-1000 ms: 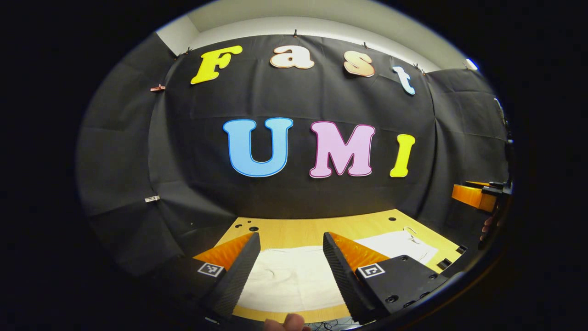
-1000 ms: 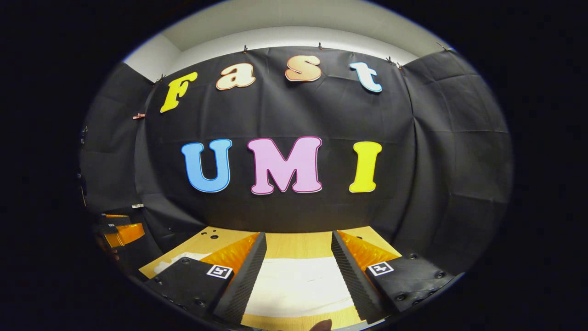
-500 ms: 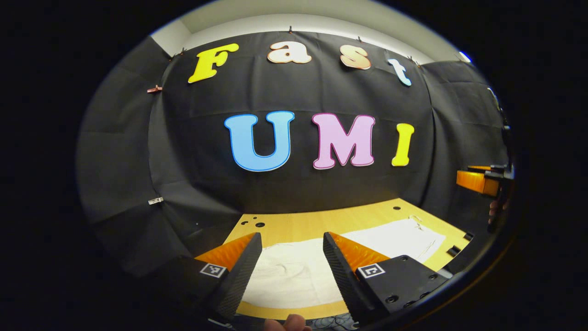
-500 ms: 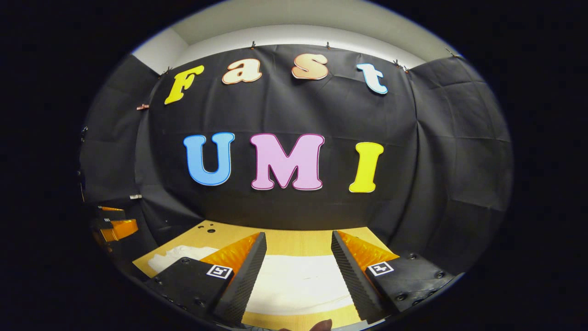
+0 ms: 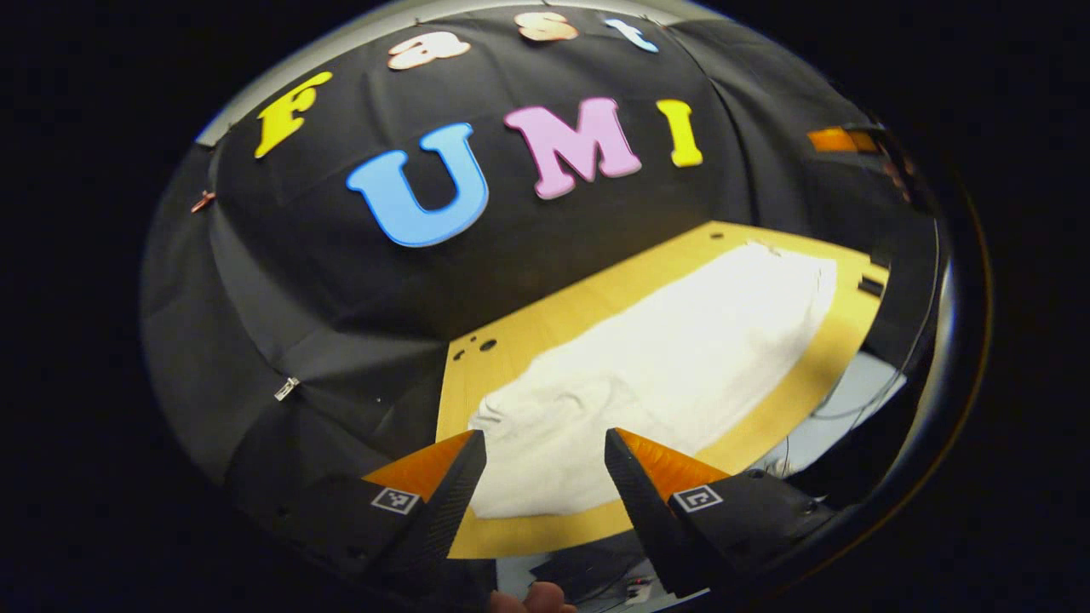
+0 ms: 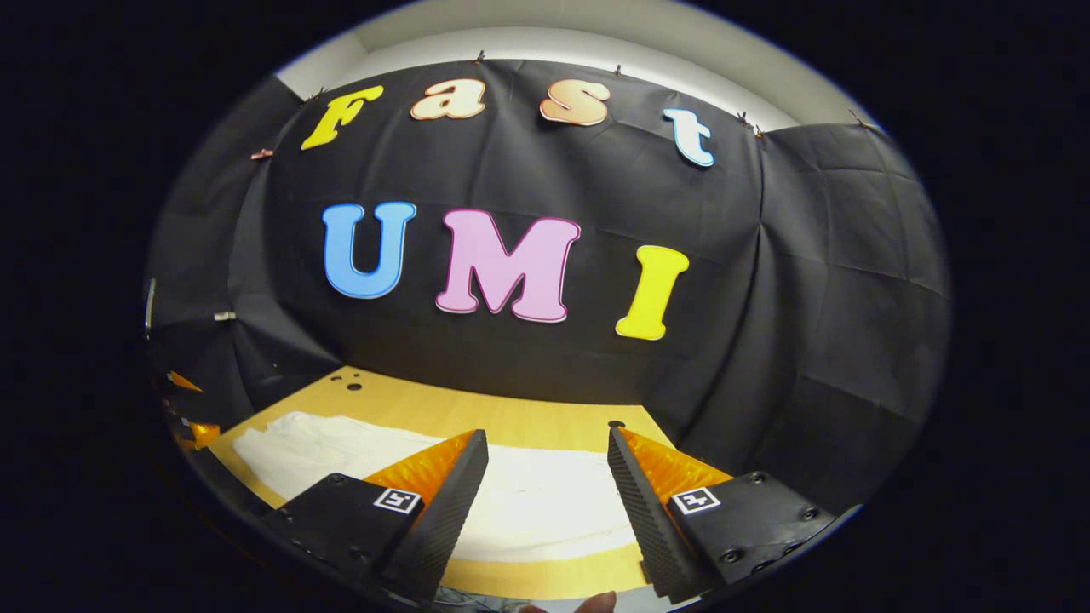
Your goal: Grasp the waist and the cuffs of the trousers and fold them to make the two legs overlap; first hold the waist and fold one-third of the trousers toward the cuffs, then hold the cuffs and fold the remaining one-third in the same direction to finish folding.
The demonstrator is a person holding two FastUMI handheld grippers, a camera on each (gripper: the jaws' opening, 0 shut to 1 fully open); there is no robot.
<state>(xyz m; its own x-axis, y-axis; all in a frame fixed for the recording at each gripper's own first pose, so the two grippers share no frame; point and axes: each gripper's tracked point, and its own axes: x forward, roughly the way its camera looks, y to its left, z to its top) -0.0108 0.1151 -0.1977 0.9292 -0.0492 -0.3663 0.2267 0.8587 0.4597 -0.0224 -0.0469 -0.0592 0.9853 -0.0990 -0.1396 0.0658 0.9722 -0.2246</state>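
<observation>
The left tool [image 5: 545, 477] has tipped down and sideways, so more of the white trousers [image 5: 673, 375] lying flat on the table [image 5: 545, 328] shows. Both tools, the right tool [image 6: 545, 481] too, are wide apart, holding nothing. No fold made yet.

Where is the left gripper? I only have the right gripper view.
Observer: The left gripper hovers open above the trousers' rumpled end, with nothing between its fingers.
Operator: Does the cloth hang off the table there?
Observer: No. The table shows bare wood around that end.
Operator: And the end on my side?
Observer: It lies flat, with wood showing beyond it too.
</observation>
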